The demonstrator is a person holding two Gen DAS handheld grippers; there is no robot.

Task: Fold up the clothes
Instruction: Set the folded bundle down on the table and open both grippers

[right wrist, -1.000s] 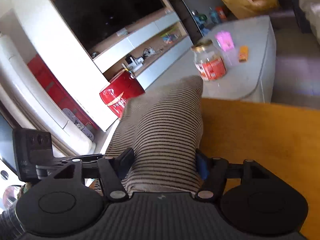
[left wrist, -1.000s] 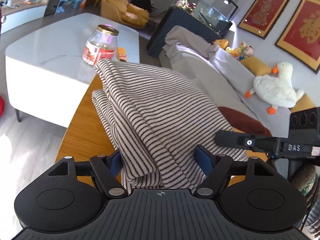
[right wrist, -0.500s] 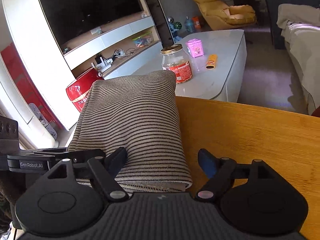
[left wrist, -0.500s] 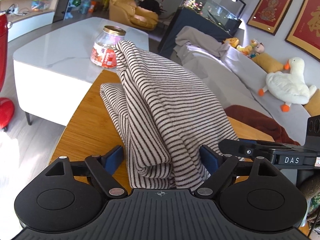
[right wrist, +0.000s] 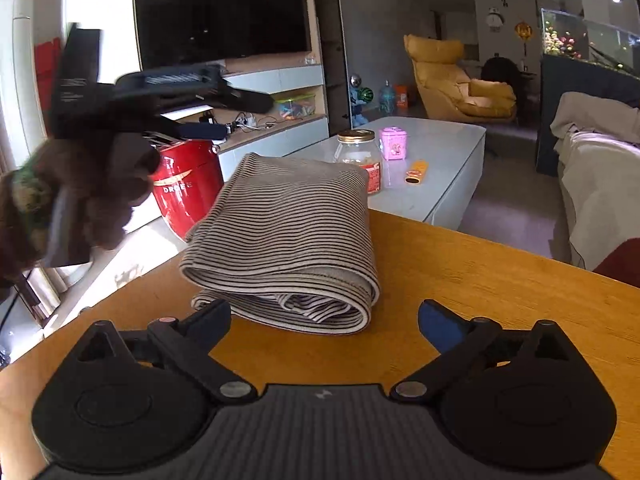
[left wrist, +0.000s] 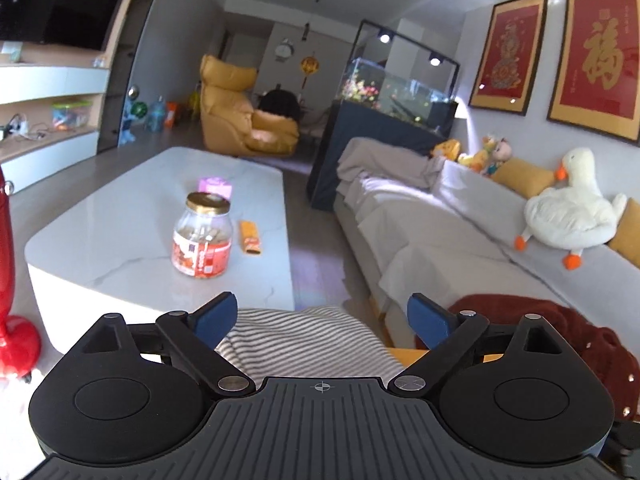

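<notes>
A striped garment (right wrist: 288, 232) lies folded in a thick bundle on the wooden table (right wrist: 480, 280). My right gripper (right wrist: 326, 320) stands just in front of the fold's near edge. Its jaws are opening wide and nothing is between its fingers. My left gripper (left wrist: 320, 316) hovers above the garment (left wrist: 304, 340), which shows low between its blue pads (left wrist: 212, 316) without touching them. Its jaws are opening too. In the right wrist view the left gripper (right wrist: 232, 116) appears blurred at the upper left, raised off the cloth, held by a hand in a fuzzy brown sleeve (right wrist: 80, 184).
A white coffee table (left wrist: 120, 220) beyond the wooden one carries a glass jar (left wrist: 202, 236), a pink box (right wrist: 394, 143) and an orange packet (left wrist: 250, 237). A red appliance (right wrist: 188, 188) stands on the floor at the left. A grey sofa (left wrist: 440, 232) with a goose plush and a dark red cloth (left wrist: 560, 328) lies to the right.
Both grippers let go of the striped garment and drew back. The cloth dropped into a flat fold on the table. The left gripper rose and tilted up toward the room.
</notes>
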